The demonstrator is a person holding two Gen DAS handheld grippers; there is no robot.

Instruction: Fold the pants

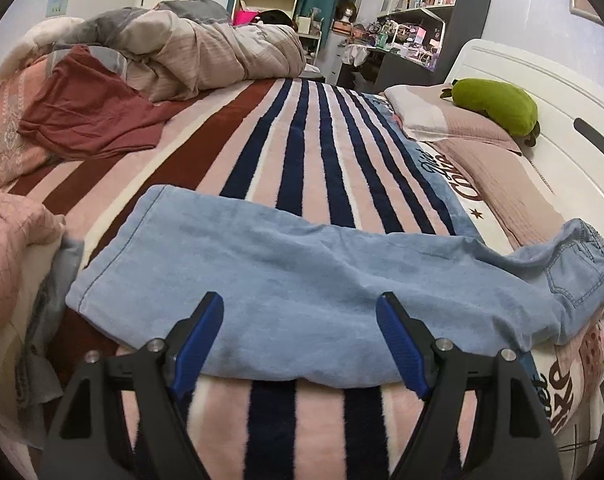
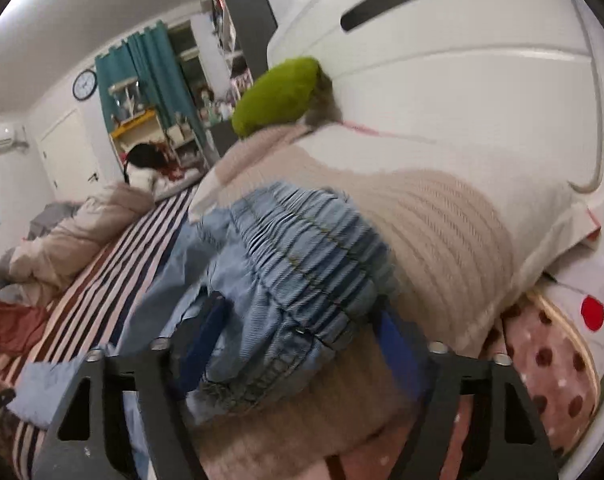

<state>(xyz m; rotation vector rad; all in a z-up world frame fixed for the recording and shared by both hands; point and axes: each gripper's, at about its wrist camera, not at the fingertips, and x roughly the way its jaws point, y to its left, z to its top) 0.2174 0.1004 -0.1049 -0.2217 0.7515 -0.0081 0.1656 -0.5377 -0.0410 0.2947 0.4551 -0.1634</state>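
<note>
Light blue denim pants (image 1: pixel 286 276) lie across the striped blanket (image 1: pixel 302 148), legs together, hem at the left and elastic waistband (image 1: pixel 594 248) at the far right. My left gripper (image 1: pixel 300 312) is open and empty just above the near edge of the legs. In the right wrist view the gathered waistband (image 2: pixel 302 264) is bunched up against a pillow (image 2: pixel 442 216). My right gripper (image 2: pixel 302 320) is open, its blue fingers (image 2: pixel 206 332) on either side of the waistband fabric; the view is blurred.
A dark red garment (image 1: pixel 90 112) and a rumpled duvet (image 1: pixel 206 48) lie at the back left. Pillows (image 1: pixel 454 120) and a green plush toy (image 1: pixel 498 104) sit by the white headboard (image 1: pixel 542 92) on the right. A pink cloth (image 1: pixel 10 248) is piled at the left.
</note>
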